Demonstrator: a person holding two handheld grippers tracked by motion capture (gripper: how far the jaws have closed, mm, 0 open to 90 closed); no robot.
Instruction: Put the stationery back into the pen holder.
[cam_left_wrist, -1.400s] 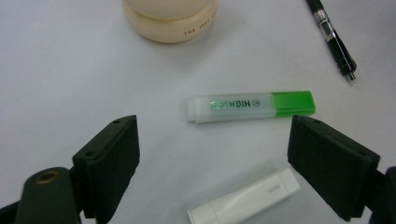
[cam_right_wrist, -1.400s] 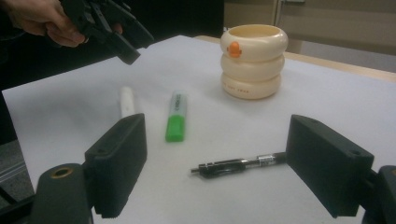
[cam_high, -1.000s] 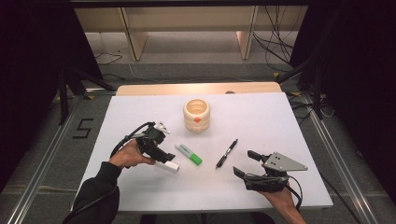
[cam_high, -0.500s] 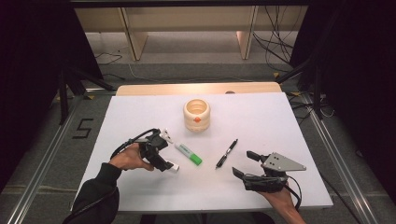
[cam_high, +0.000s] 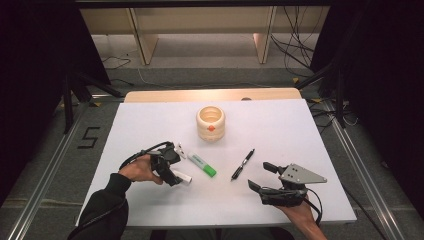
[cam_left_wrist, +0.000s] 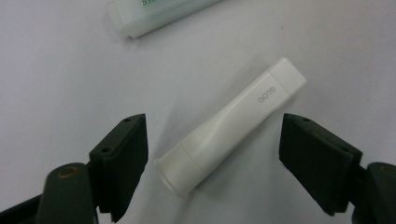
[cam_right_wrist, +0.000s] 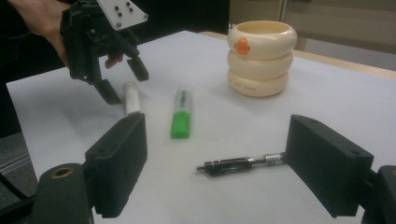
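Observation:
A white glue stick (cam_left_wrist: 229, 126) lies flat on the white table (cam_high: 150, 125). My left gripper (cam_left_wrist: 217, 135) points down over it with one jaw on each side. The jaws have just been closing, and the pads stand clear of the stick. The high view has this gripper (cam_high: 176, 176) at the table's left front, over the glue stick (cam_high: 184, 177). A green highlighter (cam_high: 202, 165) lies just to its right, then a black pen (cam_high: 243, 164). My right gripper (cam_high: 260, 176) rests open and empty at the right front, with the pen (cam_right_wrist: 243, 163) just beyond its jaws.
A cream ringed holder (cam_high: 210, 122) with an orange dot stands mid-table behind the pens. The table's wooden far edge (cam_high: 210, 95) borders the floor and shelving. Bare white surface lies to the right and at the back left.
My left gripper has come down and slightly forward over the white glue stick, which now lies between its jaws. The right gripper and the other objects have stayed put.

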